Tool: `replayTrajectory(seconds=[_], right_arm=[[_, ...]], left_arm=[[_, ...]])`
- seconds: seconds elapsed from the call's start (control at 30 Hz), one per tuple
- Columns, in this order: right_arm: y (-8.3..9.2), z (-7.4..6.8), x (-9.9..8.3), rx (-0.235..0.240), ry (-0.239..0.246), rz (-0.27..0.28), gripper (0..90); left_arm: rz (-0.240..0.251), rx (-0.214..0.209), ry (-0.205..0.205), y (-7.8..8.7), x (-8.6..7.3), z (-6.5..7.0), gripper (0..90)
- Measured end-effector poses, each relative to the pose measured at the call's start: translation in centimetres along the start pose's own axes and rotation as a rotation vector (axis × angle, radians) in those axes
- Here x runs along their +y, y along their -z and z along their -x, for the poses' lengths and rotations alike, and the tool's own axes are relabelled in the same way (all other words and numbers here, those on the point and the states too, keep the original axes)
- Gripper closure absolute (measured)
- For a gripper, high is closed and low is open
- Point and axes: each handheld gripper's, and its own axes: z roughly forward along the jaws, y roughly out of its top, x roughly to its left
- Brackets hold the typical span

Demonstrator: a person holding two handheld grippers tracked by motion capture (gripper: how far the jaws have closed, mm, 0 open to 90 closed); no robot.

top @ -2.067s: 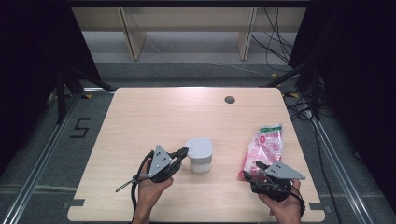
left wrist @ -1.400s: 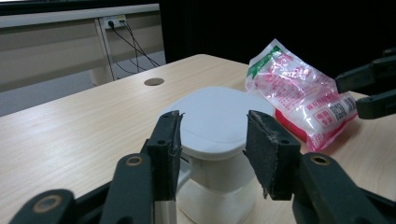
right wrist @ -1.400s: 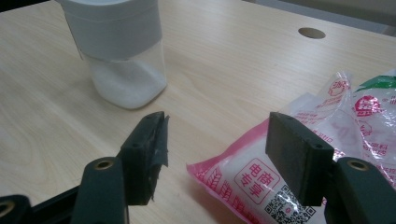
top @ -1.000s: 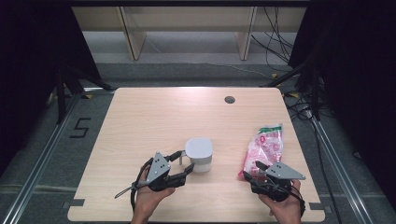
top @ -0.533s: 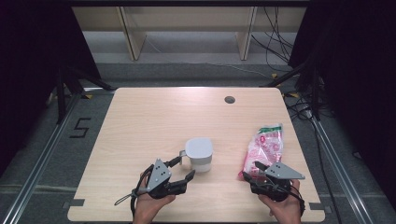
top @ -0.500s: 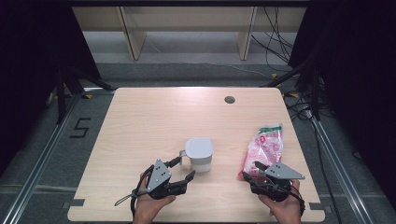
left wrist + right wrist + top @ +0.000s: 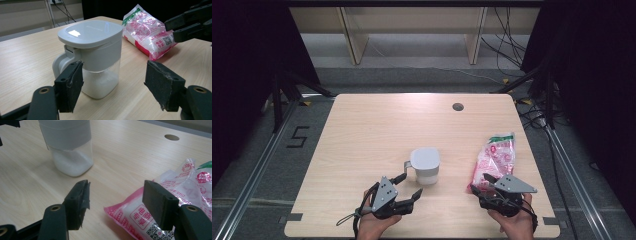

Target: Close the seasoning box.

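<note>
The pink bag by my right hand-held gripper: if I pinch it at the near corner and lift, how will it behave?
The pink bag looks like thin film around loose white grains, so it will probably sag and shift. Its glossy, wrinkled skin may slip between the pads. It looks well filled, so likely heavy for one corner; the open right hand-held gripper may do better gripping further in.

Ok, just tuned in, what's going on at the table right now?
A person holds a claw in each hand near the table's front edge. The left claw is open, aimed at the lidded jar with white powder in it, but touches nothing. The right claw is open too, its jaws over the near end of the pink bag without closing on it. Jar and bag both rest on the table, the lid shut.
</note>
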Motion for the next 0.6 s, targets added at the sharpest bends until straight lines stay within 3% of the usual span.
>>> replayTrajectory(seconds=[0.1, 0.13, 0.2, 0.33, 0.4, 0.47, 0.6], right_arm=[[0.0, 0.0, 0.0, -0.001, 0.0, 0.002, 38.9], [0.0, 0.0, 0.0, -0.005, 0.0, -0.001, 38.9], [0.1, 0.0, 0.0, -0.006, 0.003, 0.0, 38.8], [0.1, 0.0, 0.0, -0.005, 0.005, -0.001, 38.8], [0.1, 0.0, 0.0, -0.005, 0.005, -0.001, 38.8], [0.1, -0.1, 0.0, -0.004, 0.005, -0.002, 38.8], [0.1, -0.1, 0.0, 0.001, 0.004, -0.003, 38.6]], left_arm=[[-0.008, 0.002, 0.003, 0.0, -0.1, 0.2, 29.9], [-0.012, -0.005, -0.028, 0.0, -0.1, 0.1, 29.9], [-0.007, -0.008, 0.005, -0.1, -0.2, 0.4, 30.0], [-0.024, -0.008, -0.004, 0.0, -0.4, 0.6, 30.0], [-0.018, -0.016, -0.036, -0.1, -0.6, 0.4, 29.9], [-0.025, -0.012, 0.001, -0.2, -0.9, 0.8, 29.6], [-0.042, -0.021, -0.007, -0.3, -1.4, 1.0, 27.6]])
